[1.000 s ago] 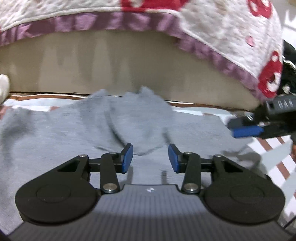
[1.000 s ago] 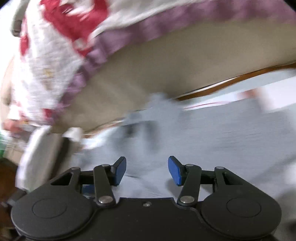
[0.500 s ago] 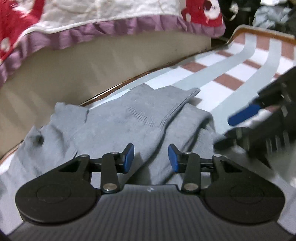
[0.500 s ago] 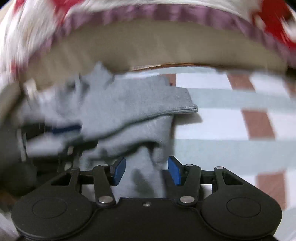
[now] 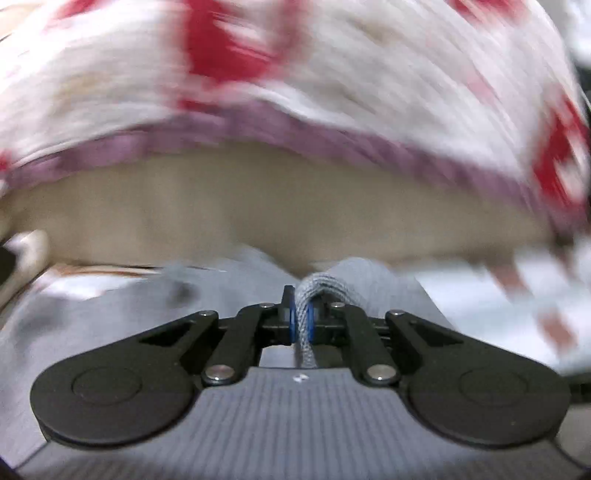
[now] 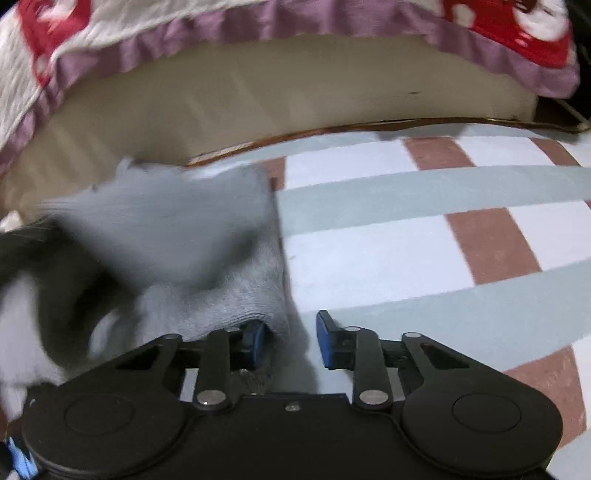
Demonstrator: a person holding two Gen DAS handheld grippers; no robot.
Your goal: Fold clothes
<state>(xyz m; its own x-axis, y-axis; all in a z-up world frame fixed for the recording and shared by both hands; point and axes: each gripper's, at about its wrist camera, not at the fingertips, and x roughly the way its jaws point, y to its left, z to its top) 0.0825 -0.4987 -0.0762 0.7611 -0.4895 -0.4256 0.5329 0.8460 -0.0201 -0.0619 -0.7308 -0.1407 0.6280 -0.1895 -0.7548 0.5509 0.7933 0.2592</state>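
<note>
Left wrist view, nearest first: the left gripper (image 5: 302, 323) is clamped on a ribbed edge of the grey garment (image 5: 229, 291), a narrow ridge of knit pinched between the blue pads (image 5: 291, 321) and running straight ahead along the fingers; beyond the pinch the cloth spreads forward and to the left over the striped bedding (image 5: 476, 299), much of it blurred. Right wrist view: the right gripper (image 6: 290, 341) stands with its fingers parted and nothing between them, the left pad (image 6: 256, 338) just touching or tucked under the garment's near ribbed hem, the other pad over bare bedding. From this gripper the garment (image 6: 177, 229) lies ahead and to the left, bunched in layers, its straight right edge running away from the camera toward the beige bed frame (image 6: 295, 88). Farthest off hangs a white, red and purple quilt (image 6: 295, 22). My judgement: the left hand has the cloth, and the right would need to shift leftward to take that near hem
</note>
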